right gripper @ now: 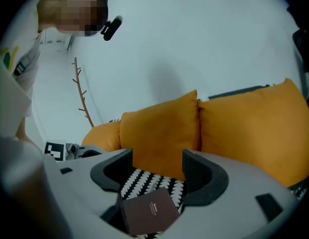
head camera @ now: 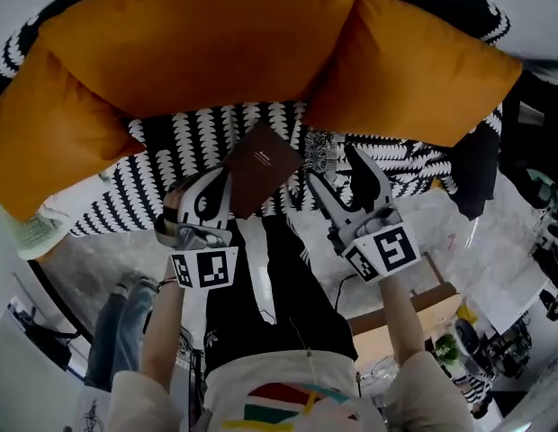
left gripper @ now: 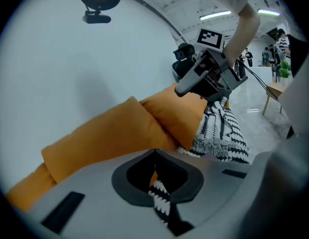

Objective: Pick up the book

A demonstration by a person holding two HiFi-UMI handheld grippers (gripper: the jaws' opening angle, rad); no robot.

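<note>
Head view: the book (head camera: 261, 167) lies mid-frame on the patterned throw (head camera: 171, 140), just beside the left gripper (head camera: 216, 187). Left gripper view: jaws together, no book visible. Right gripper view: the right gripper (right gripper: 157, 171) has its jaws apart, with the book at lower centre between them, its bottom edge cut off.

Three plump orange fabric cushions (head camera: 207, 43) can be counted. There is one black-and-white patterned fabric throw (head camera: 171, 142) and one dark brown rectangular book (head camera: 261, 165). Two grey-and-black hand-held grippers are in view, the left gripper (head camera: 223, 183) and the right gripper (head camera: 333, 165). Each carries one white cube with black square markers (head camera: 203, 268), making two cubes in all. Two forearms (head camera: 162, 331) show.
</note>
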